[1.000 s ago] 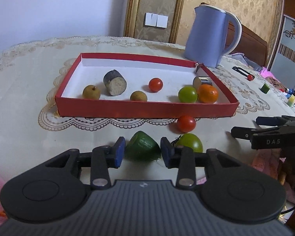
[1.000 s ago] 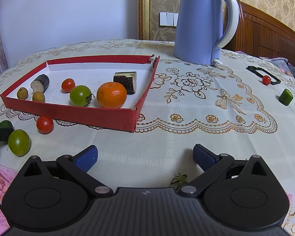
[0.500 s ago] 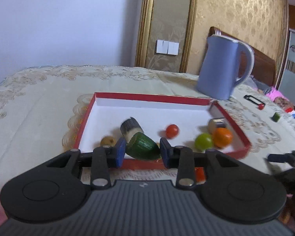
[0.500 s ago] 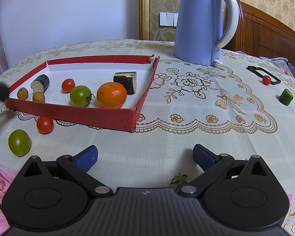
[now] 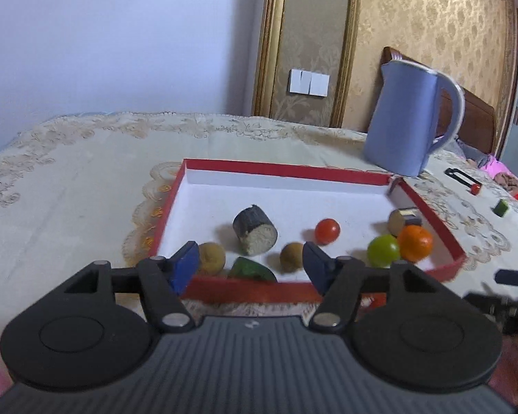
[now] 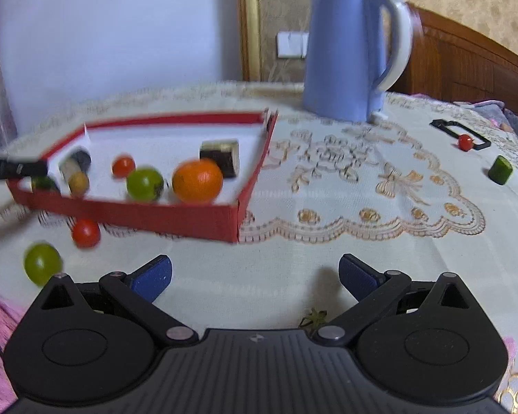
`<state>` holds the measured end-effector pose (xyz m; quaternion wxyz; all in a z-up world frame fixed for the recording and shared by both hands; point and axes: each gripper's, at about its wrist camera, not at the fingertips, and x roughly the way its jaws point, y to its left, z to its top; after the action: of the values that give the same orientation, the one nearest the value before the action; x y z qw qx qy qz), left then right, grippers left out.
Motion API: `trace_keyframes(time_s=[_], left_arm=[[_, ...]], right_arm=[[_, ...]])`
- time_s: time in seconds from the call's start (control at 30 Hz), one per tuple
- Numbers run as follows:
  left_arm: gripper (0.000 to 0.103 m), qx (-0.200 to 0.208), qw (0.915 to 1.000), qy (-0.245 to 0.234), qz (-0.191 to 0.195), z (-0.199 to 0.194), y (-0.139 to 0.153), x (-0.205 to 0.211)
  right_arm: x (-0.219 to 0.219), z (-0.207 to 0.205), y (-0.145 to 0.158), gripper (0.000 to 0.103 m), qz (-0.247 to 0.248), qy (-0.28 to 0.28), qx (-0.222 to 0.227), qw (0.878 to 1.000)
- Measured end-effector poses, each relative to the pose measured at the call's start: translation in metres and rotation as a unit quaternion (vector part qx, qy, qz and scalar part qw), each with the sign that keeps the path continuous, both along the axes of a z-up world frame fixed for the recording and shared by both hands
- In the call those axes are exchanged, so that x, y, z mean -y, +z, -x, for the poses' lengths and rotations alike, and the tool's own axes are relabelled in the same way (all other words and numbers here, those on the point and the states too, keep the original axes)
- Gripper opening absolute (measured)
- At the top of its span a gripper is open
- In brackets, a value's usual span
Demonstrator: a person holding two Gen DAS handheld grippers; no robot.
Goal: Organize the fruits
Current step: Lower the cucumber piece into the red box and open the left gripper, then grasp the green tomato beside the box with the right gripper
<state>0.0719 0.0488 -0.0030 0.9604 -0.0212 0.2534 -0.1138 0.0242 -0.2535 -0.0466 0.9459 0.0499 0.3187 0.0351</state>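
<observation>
My left gripper [image 5: 250,262] is open above the near edge of the red tray [image 5: 286,167]. The dark green fruit piece [image 5: 252,269] lies inside the tray below it, by the near wall, and shows in the right wrist view too [image 6: 44,183]. The tray also holds two brown fruits, a dark cut cylinder [image 5: 255,229], a red tomato [image 5: 327,230], a green tomato [image 5: 383,251] and an orange [image 5: 415,243]. My right gripper [image 6: 255,276] is open and empty above the tablecloth. A red tomato [image 6: 85,233] and a green tomato [image 6: 42,263] lie outside the tray.
A blue kettle [image 6: 355,51] stands behind the tray's right end. A small green piece [image 6: 500,169], a small red tomato [image 6: 464,142] and a black clip [image 6: 459,132] lie at the far right. A green stem [image 6: 314,316] lies by my right gripper.
My left gripper carried the green piece up and over the tray's near wall, then opened and let it drop inside. The right gripper view shifted slightly.
</observation>
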Motion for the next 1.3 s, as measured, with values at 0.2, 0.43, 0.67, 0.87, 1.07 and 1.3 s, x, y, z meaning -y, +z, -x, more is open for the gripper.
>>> trace_keyframes(time_s=[0.2,0.43,0.67,0.87,1.07,1.3], left_arm=[[0.063,-0.016,0.9998,-0.006,-0.002,0.033,-0.014,-0.012],[0.064,-0.051,0.9986,0.015,0.002,0.024,-0.032,-0.02],[0.072,-0.04,0.999,0.008,-0.019,0.026,-0.037,-0.015],[0.077,-0.04,0.9992,-0.001,-0.006,0.025,-0.038,-0.019],[0.084,-0.042,0.999,-0.006,-0.016,0.024,-0.038,-0.015],[0.085,-0.043,0.9989,-0.008,-0.015,0.024,-0.038,-0.015]], right_arm=[[-0.038,0.018,0.021,0.103,-0.024,0.068,0.024,0.997],[-0.087,0.027,0.025,0.097,0.009,0.123,0.038,0.992],[-0.115,0.013,0.019,0.077,0.01,0.148,0.008,0.989],[-0.131,0.003,0.006,0.048,0.02,0.154,-0.007,0.988],[-0.134,0.014,0.008,0.032,0.041,0.164,0.022,0.985],[-0.112,0.002,0.046,0.032,0.044,0.123,0.08,0.988]])
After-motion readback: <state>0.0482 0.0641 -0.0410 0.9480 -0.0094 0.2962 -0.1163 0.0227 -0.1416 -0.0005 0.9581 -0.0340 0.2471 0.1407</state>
